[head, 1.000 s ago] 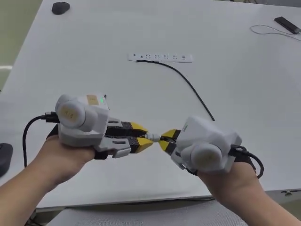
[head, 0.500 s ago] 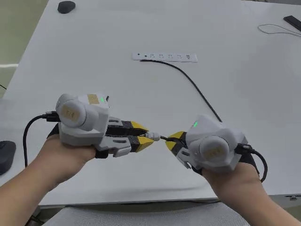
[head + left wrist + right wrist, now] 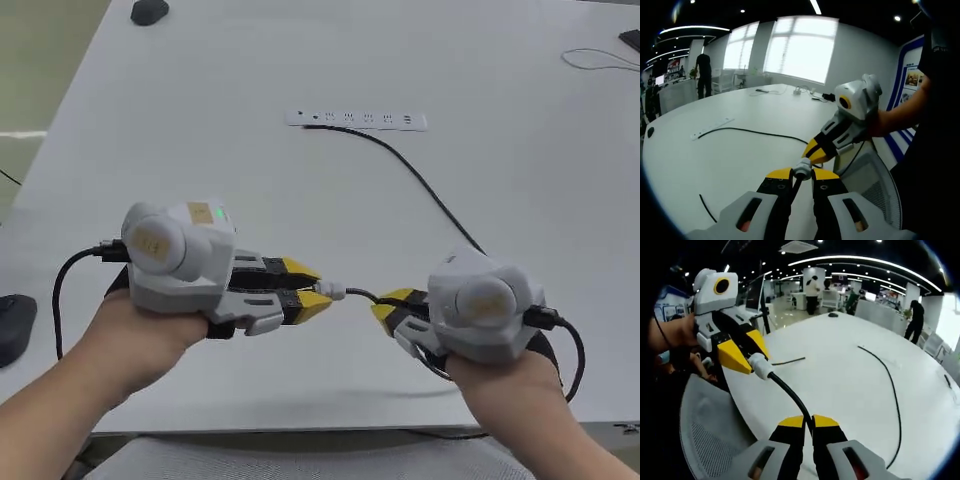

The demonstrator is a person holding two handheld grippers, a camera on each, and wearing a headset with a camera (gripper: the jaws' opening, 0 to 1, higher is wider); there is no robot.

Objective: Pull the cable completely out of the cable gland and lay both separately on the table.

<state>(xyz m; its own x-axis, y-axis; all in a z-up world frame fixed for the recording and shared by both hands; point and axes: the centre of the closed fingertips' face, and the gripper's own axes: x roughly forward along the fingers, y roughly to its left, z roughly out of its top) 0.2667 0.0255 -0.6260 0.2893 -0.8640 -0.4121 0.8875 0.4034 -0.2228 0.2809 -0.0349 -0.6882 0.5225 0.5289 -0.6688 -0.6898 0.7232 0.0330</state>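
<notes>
surface: white table [image 3: 200, 130]; power strip [image 3: 360, 120]; mouse [image 3: 150, 10]; room: bright open office

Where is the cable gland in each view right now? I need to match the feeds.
Head view: the cable gland sits at centre, in the tips of the left tool; the cable runs right to the right tool.
Left gripper view: low centre, between that view's own jaws.
Right gripper view: left of centre, at the left tool's tip.
Shared landmark: the long black cord lying beyond.
</notes>
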